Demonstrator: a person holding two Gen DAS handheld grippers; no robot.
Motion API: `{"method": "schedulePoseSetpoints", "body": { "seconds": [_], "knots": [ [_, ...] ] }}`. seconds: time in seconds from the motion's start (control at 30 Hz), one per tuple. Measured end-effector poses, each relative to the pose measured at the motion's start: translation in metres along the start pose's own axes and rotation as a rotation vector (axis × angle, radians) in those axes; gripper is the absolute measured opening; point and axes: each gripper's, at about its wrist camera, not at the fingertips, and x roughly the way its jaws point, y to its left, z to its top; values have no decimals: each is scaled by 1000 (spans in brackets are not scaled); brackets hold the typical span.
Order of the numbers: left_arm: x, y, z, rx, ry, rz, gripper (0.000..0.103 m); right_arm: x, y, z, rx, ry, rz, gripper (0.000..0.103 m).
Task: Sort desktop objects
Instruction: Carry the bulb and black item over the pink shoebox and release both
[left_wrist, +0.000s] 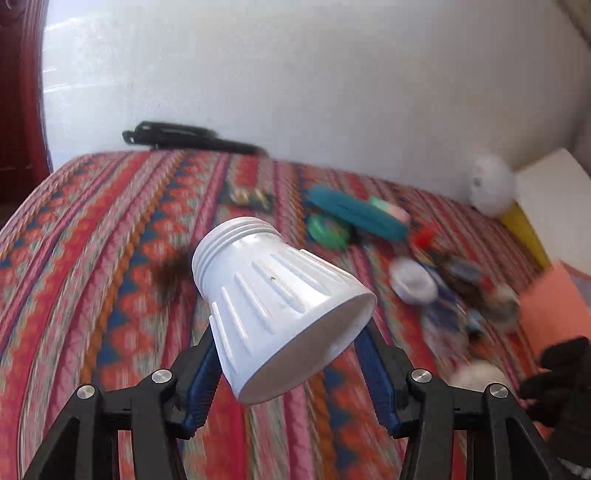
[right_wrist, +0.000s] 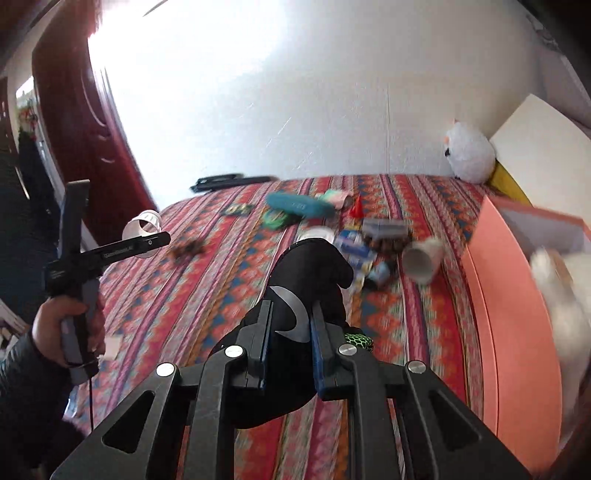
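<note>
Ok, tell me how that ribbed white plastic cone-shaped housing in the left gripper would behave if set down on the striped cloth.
The ribbed white plastic housing looks hollow and thin-walled, so probably light. Its round tapered body would likely roll in a curve if laid sideways. The left gripper pinches only its wide rim, so it may pivot or slip.

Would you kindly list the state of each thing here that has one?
left tongs: shut on white ribbed cup
white ribbed cup: held aloft, tilted
right tongs: shut on black glove
black glove: gripped, lifted
white tube: lying on its side
</note>
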Motion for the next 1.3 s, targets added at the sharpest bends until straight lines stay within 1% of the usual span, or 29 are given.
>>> {"method": "schedulePoseSetpoints", "body": {
  "seconds": [0.13, 0.23, 0.37, 0.5, 0.57, 0.63, 0.77, 0.9, 1.0, 1.13, 1.23, 1.3],
  "knots": [
    [-53, -21, -54, 53, 22, -6, 58, -41, 17, -40, 5, 29, 26, 18],
    [-85, -29, -89, 81, 35, -8, 58, -76, 32, -70, 10, 43, 39, 18],
    [-128, -45, -132, 125, 57, -37, 58, -119, 44, -108, 28, 53, 59, 18],
    [-162, -75, -166, 198, 75, -91, 58, -160, 43, -141, 50, 41, 53, 18],
    [-172, -100, -174, 242, 78, -131, 58, -181, 36, -154, 71, 29, 35, 18],
    [-176, -134, -173, 295, 73, -181, 58, -203, 22, -164, 99, 11, 3, 18],
    [-182, -202, -172, 401, 61, -280, 58, -244, -16, -175, 161, -39, -94, 18],
    [-188, -269, -168, 502, 46, -375, 59, -278, -61, -174, 212, -94, -190, 18],
    [-182, -322, -144, 565, 6, -423, 59, -302, -92, -166, 225, -140, -263, 18],
    [-163, -386, -95, 612, -26, -456, 59, -323, -133, -139, 220, -209, -347, 18],
    [-131, -428, -52, 628, -43, -440, 59, -323, -163, -111, 222, -255, -383, 18],
    [-104, -453, -26, 628, -30, -448, 59, -318, -183, -92, 216, -279, -393, 18]
  ]
}}
